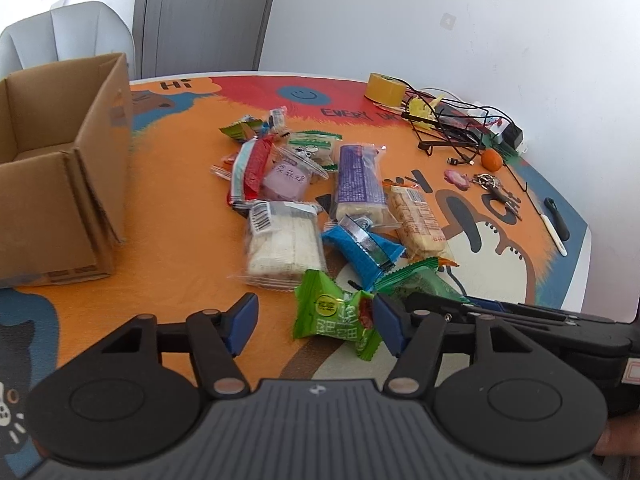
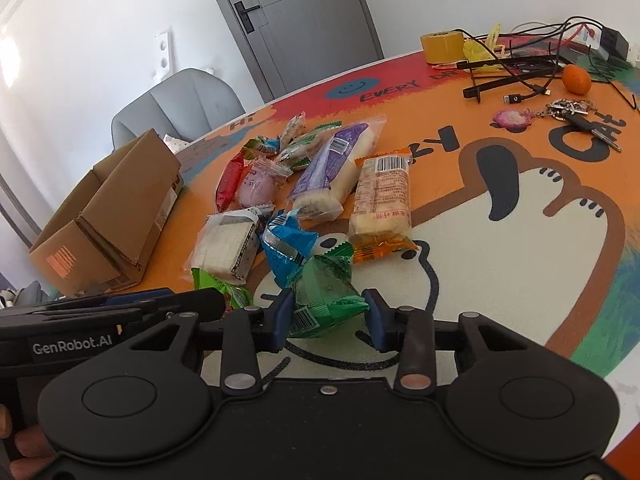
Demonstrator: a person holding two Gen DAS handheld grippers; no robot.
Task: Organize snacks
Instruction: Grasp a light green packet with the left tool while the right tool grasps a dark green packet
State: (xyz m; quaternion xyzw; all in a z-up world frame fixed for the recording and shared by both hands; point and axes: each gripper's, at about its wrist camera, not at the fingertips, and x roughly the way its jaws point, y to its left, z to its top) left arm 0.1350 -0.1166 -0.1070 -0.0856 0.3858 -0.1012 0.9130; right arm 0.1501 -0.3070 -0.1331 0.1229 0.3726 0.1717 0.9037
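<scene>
Several wrapped snacks lie in a pile [image 1: 304, 200] on the colourful table mat. A light green packet [image 1: 332, 316] sits on the mat between the jaws of my left gripper [image 1: 316, 326]. Its right pad touches the wrapper and its left pad stands clear, so this gripper is open. A dark green packet [image 2: 328, 300] lies between the blue pads of my right gripper [image 2: 328, 320], and both pads press on its sides. An open cardboard box [image 1: 60, 184] stands at the left, also seen as the box [image 2: 108, 216] in the right wrist view.
At the far right are a yellow tape roll [image 1: 386, 88], tangled cables [image 1: 452, 128], a small orange [image 1: 491, 159], keys [image 1: 496, 188] and a pen [image 1: 556, 220]. A grey chair [image 2: 180, 104] stands behind the table. The table edge [image 1: 584, 264] curves close on the right.
</scene>
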